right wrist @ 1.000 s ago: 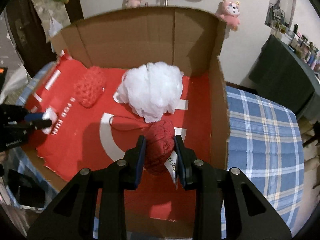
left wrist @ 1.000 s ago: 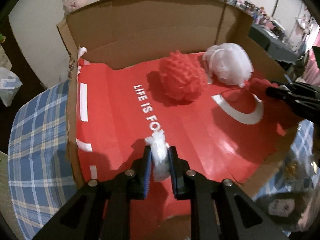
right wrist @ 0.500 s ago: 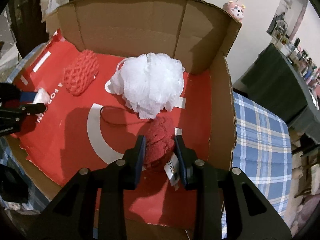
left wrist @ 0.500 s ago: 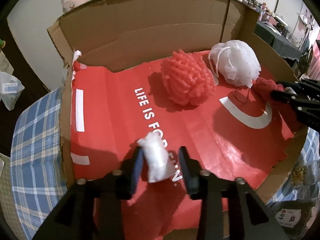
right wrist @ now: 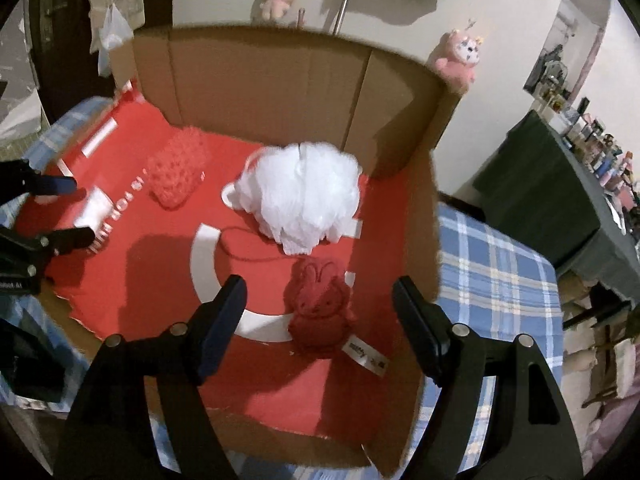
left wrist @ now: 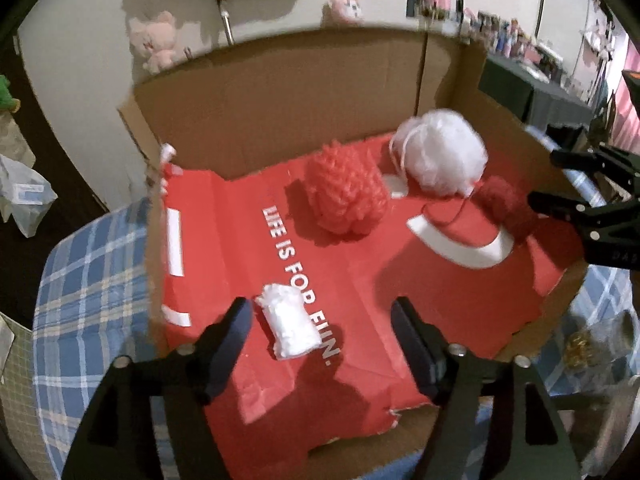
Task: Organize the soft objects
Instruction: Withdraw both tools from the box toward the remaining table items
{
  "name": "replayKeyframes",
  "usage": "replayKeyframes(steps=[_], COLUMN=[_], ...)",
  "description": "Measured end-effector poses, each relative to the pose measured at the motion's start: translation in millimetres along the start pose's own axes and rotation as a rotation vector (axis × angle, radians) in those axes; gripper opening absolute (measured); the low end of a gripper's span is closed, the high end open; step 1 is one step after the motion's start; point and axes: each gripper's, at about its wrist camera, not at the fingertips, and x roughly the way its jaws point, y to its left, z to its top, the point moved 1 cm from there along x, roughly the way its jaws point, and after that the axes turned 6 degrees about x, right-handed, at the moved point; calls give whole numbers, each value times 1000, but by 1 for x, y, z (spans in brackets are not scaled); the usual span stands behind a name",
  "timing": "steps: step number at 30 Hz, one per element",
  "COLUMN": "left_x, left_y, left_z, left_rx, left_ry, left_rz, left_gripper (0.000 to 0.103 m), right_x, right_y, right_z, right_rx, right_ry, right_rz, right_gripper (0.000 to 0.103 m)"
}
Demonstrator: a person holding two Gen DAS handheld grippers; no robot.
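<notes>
Left gripper [left wrist: 320, 332]: jaws opening, wide apart, pads clear of the small white bundle [left wrist: 289, 327], which lies between them on the red floor of the cardboard box [left wrist: 280, 92], over the white lettering. Right gripper [right wrist: 318, 308]: jaws opening too; dark red rabbit plush [right wrist: 318, 306] lies flat between them, untouched, tag at its near end. Beyond it, touching, the white mesh bath pouf [right wrist: 300, 204]. Left of that, the coral knitted pad [right wrist: 178, 170]. Box sits on blue plaid cloth [right wrist: 496, 276].
</notes>
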Motion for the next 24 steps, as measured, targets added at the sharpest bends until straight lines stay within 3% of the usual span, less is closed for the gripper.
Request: replayKeyframes(steps=[8,12,16,20,24], left_x=[-73,-118,-154,-189,-214], left_y=[-7,-19,-34,-51,-66], left_z=[-12,-25,-37,-59,-87], left_rx=[-25,-32,-39,-44,-78], left_ry=[-198,-301,-383,-465,-531], left_rz=[38,58,85,111,122], left_gripper=[98,100,103,103,103], right_x=[-71,-115,-161,-205,-241], right_y=[-1,-1,6,18,32], right_z=[-4,-13,-28,-52,-82], right_rx=[51,78,78,70,60], right_ry=[-121,-201,-298,-388,-479], right_rz=[30,48,45,49,58], right_gripper=[77,86,86,96,96])
